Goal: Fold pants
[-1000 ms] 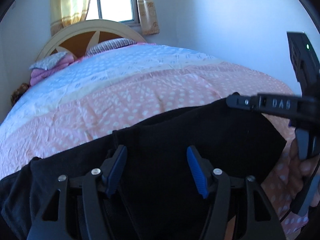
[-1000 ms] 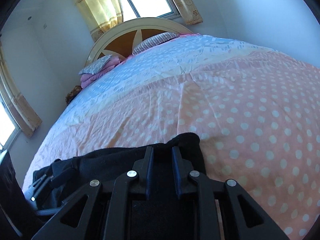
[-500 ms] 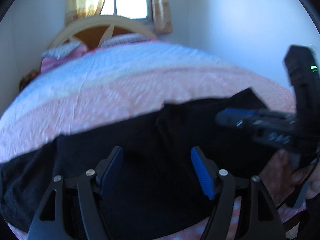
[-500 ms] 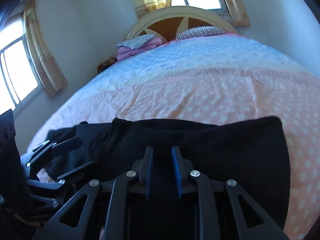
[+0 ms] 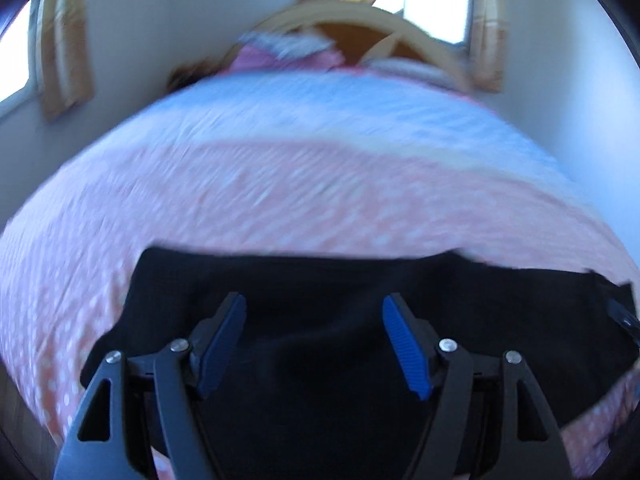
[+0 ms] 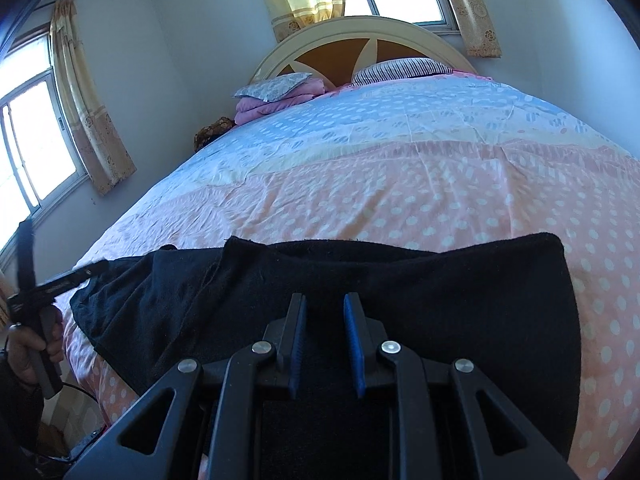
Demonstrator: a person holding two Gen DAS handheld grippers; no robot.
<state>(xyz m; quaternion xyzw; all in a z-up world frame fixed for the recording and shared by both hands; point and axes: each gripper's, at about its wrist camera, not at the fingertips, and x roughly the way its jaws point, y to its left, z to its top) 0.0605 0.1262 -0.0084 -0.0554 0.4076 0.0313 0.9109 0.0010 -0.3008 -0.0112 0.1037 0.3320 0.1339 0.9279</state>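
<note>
Now, with the pants [image 6: 400, 292] lying across the near edge of the bed [image 6: 400, 184], your best move is probably to settle and flatten the fold before taking any new hold. Your left tool [image 5: 314, 340] hovers over the dark cloth with its blue pads spread wide and nothing between them; that view is smeared, so steady it before you pick a spot. Your right tool [image 6: 325, 344] has its pads drawn close, with a narrow gap between them, and I cannot tell from this view whether any cloth is pinched there, so check before you pull. Judging by the layers, one fold looks done: a thicker, squared panel sits to the right with a clean corner, while a thinner, looser part trails off to the left toward the bed's edge, where your left hand [image 6: 28, 352] grips its handle. Take that loose left end by its outer edge, lift it only slightly, and carry it over the squared panel so the edges meet. The pants are black, soft and fuzzy-looking, likely fleece or knit, so they will probably drape and cling rather than hold a crease. Press the fold down afterwards.
</note>
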